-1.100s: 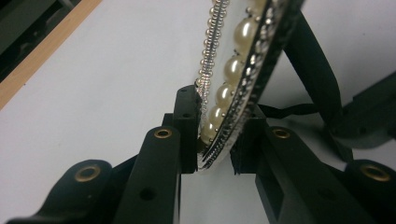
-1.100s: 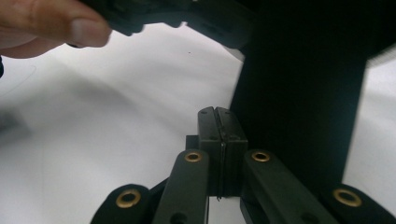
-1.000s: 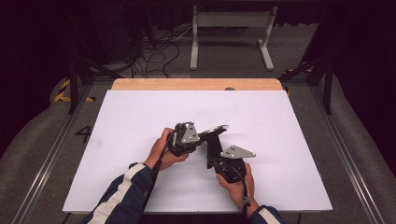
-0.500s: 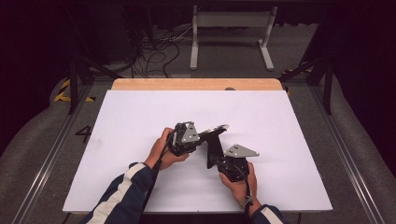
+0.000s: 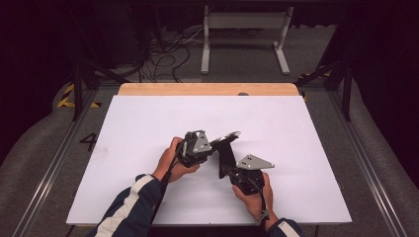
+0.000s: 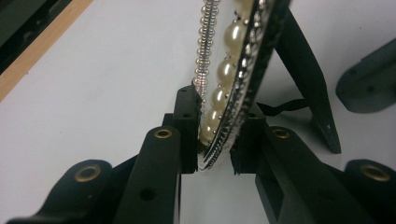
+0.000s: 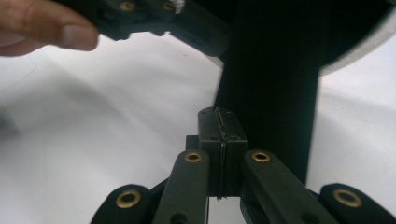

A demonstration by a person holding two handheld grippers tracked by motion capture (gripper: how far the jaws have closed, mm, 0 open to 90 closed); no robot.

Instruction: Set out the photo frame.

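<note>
A picture frame point(image 6: 227, 70), edged with pearls and silver beads, is held up over the white board point(image 5: 148, 128). My left gripper point(image 6: 215, 135) is shut on its lower rim, one pad on each face. The frame point(image 5: 229, 135) shows as a thin silver edge in the high view, with my left gripper point(image 5: 214, 143) at its left. Its black easel leg point(image 6: 308, 79) hangs behind on a thin black ribbon. My right gripper point(image 7: 219, 119) is shut, pads pressed flat together, right against that leg point(image 7: 271, 93). From above, my right gripper point(image 5: 225, 169) meets the leg point(image 5: 226, 154) from below.
The board's far side ends at a wooden table edge point(image 5: 207, 89). Beyond it lie floor cables point(image 5: 168, 54) and a white metal stand point(image 5: 244, 29). A hand point(image 7: 42, 23) and the left gripper's body point(image 7: 154, 18) cross the top of the right gripper view.
</note>
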